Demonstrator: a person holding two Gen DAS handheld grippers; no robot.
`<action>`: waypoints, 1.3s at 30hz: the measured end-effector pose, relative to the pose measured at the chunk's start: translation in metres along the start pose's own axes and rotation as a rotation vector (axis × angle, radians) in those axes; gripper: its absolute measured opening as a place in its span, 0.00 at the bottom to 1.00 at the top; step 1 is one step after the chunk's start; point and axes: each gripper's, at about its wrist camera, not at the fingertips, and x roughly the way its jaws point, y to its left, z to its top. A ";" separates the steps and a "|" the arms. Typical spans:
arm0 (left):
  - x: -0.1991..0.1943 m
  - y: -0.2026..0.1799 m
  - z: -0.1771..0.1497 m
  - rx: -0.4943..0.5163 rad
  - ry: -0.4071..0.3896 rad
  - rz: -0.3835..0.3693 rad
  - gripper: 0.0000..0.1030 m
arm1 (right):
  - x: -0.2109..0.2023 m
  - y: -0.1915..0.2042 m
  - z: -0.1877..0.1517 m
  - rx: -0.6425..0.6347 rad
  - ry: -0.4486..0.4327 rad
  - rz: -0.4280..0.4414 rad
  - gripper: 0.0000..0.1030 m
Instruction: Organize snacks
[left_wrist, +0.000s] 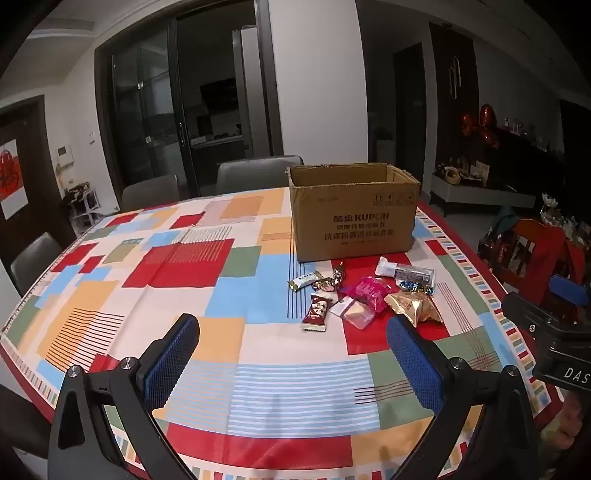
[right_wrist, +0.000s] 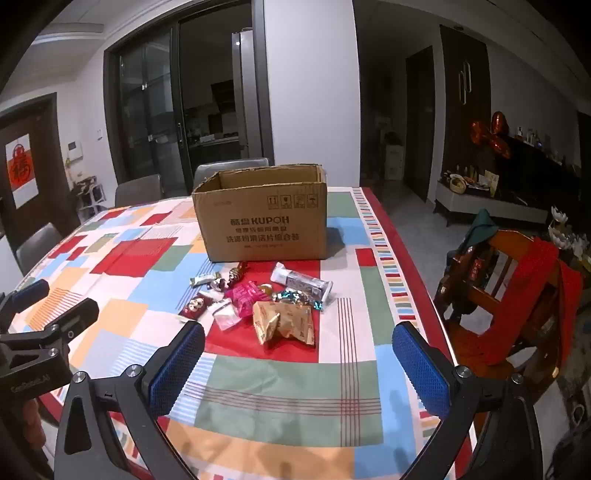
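Tongs: left (left_wrist: 291, 343) and right (right_wrist: 298, 350) both spread wide, empty, above tabletop (right_wrist: 288, 387). Beyond, snacks (right_wrist: 258, 306) heaped loosely before open cardboard box (right_wrist: 264, 229). Risk: overlapping slick wrappers, so a pinch grabbing two or slipping off.

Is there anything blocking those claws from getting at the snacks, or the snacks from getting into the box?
Nothing visible. Both the left claw and right claw are open, with only bare tablecloth before the snack pile. The cardboard box stands open-topped right behind it.
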 end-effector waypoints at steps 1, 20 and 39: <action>0.001 0.001 0.000 -0.001 -0.001 -0.004 1.00 | -0.001 0.000 0.000 -0.001 0.001 0.001 0.99; -0.013 0.002 0.001 -0.005 -0.079 0.020 1.00 | -0.005 -0.002 0.001 -0.007 -0.015 -0.006 0.99; -0.017 0.002 0.002 0.000 -0.090 0.006 1.00 | -0.007 -0.001 0.001 -0.006 -0.031 -0.002 0.99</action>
